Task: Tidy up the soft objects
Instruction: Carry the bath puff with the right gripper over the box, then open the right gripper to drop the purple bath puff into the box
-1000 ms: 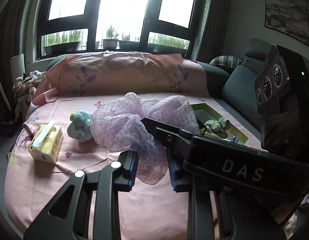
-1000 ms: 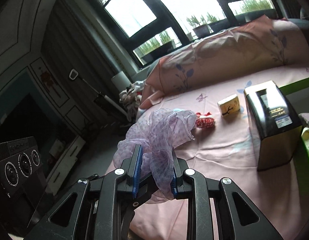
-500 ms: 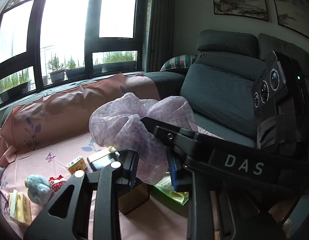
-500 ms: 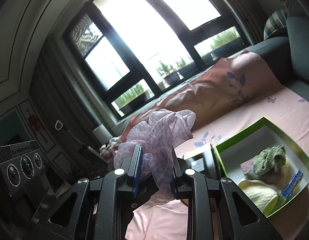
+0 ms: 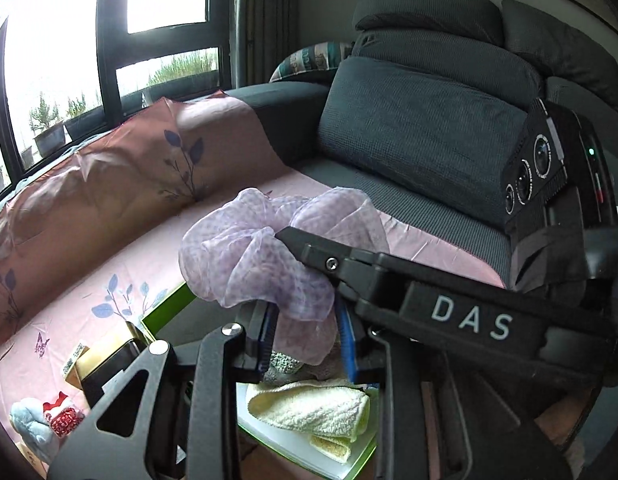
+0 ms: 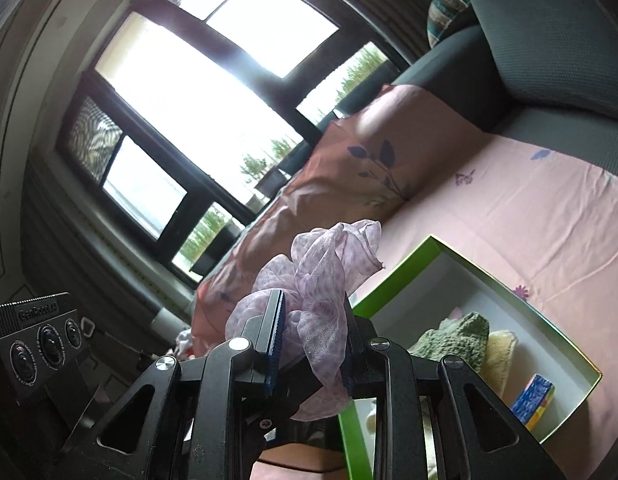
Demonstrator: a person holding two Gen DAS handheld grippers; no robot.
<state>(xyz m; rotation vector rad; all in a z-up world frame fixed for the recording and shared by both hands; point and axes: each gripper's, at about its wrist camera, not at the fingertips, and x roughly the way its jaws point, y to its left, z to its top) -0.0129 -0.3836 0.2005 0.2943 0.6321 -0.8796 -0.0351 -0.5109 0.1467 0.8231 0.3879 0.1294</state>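
Holding the lilac scarf point(image 5: 269, 256) bunched between both tools, I have it lifted clear of the bed, above the near end of the green box point(image 6: 405, 264). My left gripper point(image 5: 307, 340) is pinching the lower folds of the scarf, its blue-padded fingers point(image 5: 267, 332) drawn in on the sheer cloth, and a tail of fabric hangs down between them. My right gripper point(image 6: 311, 344) is clamped on another part of the same scarf, its fingers point(image 6: 275, 336) squeezing a twisted bundle that puffs up above the tips. In the left wrist view the right tool crosses in front from the right, its tip buried in the scarf, with the letters DAS on its side. Under the scarf, inside the box, I can see a cream towel point(image 5: 309, 406) folded on the white floor, a grey-green knitted piece point(image 6: 457, 338) resting against it, and a small blue and yellow item point(image 6: 535, 400) near the box's right wall. The box sits on the pink sheet point(image 6: 549, 208) of the bed. To the left of the box in the left wrist view stand a dark glossy container point(image 5: 109, 364) and a small yellow carton point(image 5: 75, 362), and further left lie a pale blue plush toy point(image 5: 31, 428) and a red-patterned item point(image 5: 63, 418) touching it. A grey sofa cushion point(image 5: 421, 128) borders the bed behind.
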